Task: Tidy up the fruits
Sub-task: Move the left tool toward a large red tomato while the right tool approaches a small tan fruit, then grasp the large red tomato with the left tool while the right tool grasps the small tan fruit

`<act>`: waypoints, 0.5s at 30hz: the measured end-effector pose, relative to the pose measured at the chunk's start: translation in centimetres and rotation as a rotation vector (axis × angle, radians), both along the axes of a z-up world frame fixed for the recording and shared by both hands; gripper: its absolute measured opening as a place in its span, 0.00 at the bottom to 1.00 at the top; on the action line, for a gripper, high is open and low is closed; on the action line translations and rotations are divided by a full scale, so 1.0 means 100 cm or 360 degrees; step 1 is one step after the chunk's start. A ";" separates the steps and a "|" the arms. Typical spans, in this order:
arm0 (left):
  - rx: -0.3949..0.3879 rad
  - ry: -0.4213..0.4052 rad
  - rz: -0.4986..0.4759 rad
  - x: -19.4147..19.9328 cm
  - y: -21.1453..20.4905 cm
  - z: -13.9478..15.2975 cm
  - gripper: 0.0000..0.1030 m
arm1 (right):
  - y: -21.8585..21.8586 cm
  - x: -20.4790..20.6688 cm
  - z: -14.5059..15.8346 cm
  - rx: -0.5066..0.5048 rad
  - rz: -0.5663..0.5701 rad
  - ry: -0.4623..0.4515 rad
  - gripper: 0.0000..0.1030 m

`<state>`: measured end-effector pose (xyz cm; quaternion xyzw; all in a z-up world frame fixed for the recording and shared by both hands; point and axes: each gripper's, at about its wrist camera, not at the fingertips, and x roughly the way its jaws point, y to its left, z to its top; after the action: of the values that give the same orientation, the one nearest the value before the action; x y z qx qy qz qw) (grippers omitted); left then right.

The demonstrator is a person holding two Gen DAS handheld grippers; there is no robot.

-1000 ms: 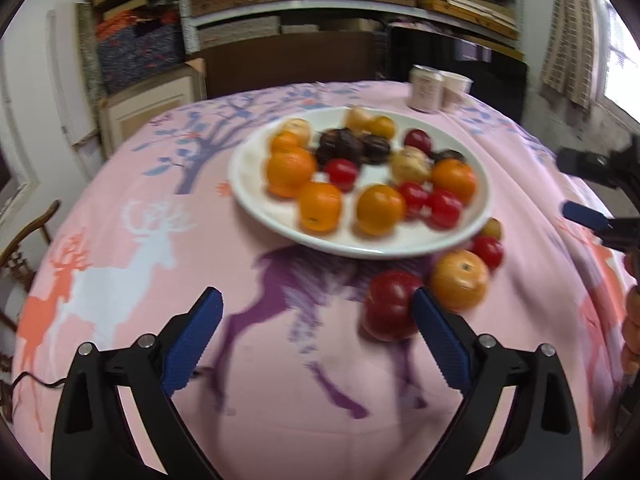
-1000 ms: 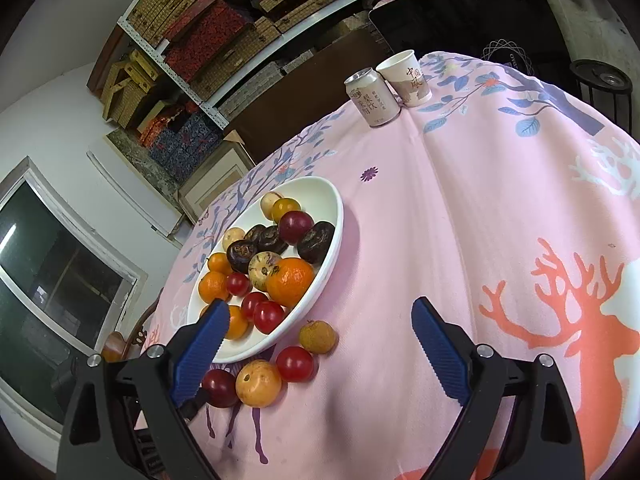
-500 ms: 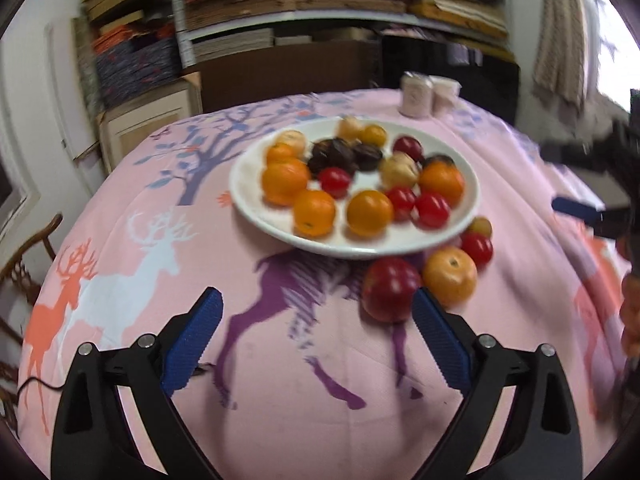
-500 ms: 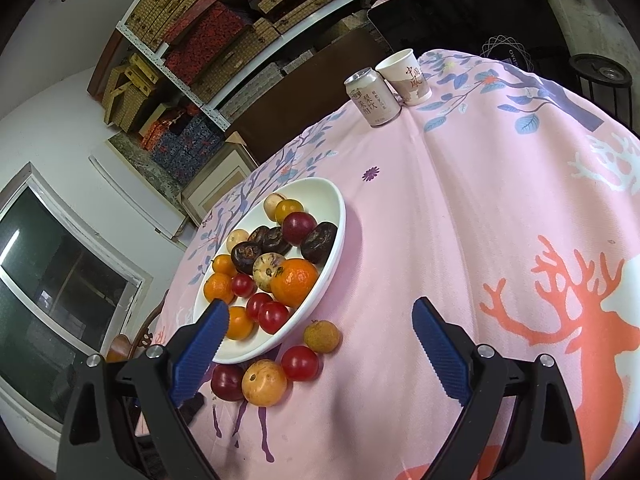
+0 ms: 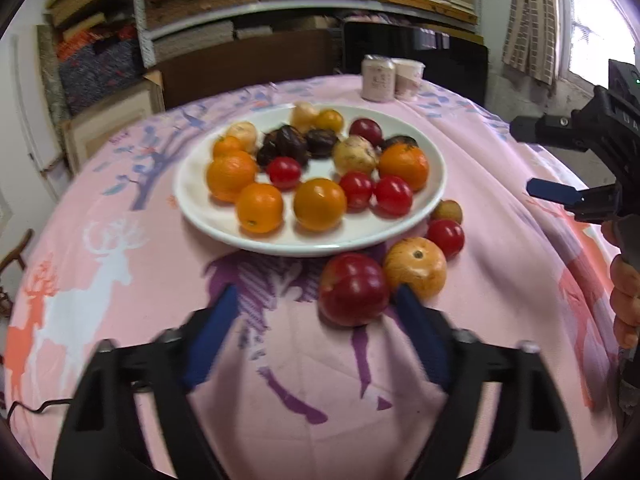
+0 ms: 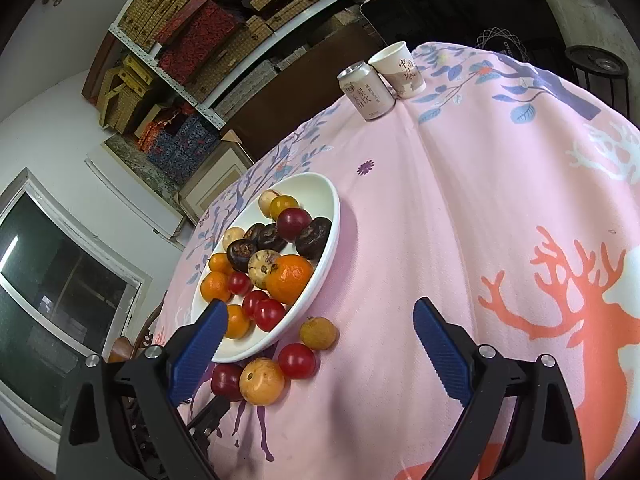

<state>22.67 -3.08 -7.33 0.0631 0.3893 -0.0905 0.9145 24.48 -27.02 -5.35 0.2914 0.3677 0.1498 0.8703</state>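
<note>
Red plum (image 5: 353, 289) beside closing left fingers (image 5: 420, 336), ungripped | right fingers (image 6: 440, 344) apart | plate (image 5: 434, 184) behind

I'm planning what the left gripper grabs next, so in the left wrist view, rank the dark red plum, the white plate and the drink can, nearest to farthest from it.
1. Dark red plum: on the cloth, by the left gripper, toward its right finger.
2. White plate: mid-table, behind the plum.
3. Drink can: far edge, beside a paper cup.
</note>
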 end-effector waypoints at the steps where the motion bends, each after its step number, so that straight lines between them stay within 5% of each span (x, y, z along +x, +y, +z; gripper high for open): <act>1: -0.0028 0.0041 -0.0020 0.004 0.001 -0.003 0.66 | 0.000 0.000 0.000 0.0003 0.0001 -0.0004 0.92; 12: -0.0133 0.0122 -0.0059 0.022 0.002 -0.010 0.65 | 0.003 -0.001 0.001 -0.0006 0.0008 0.0002 0.92; 15: -0.0159 0.0133 -0.0127 0.022 -0.003 -0.010 0.48 | 0.003 0.000 0.000 -0.0009 0.0005 0.0008 0.92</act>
<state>24.91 -3.39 -8.30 0.0290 0.4194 -0.1489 0.8951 24.47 -26.71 -5.34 0.2889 0.3706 0.1495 0.8700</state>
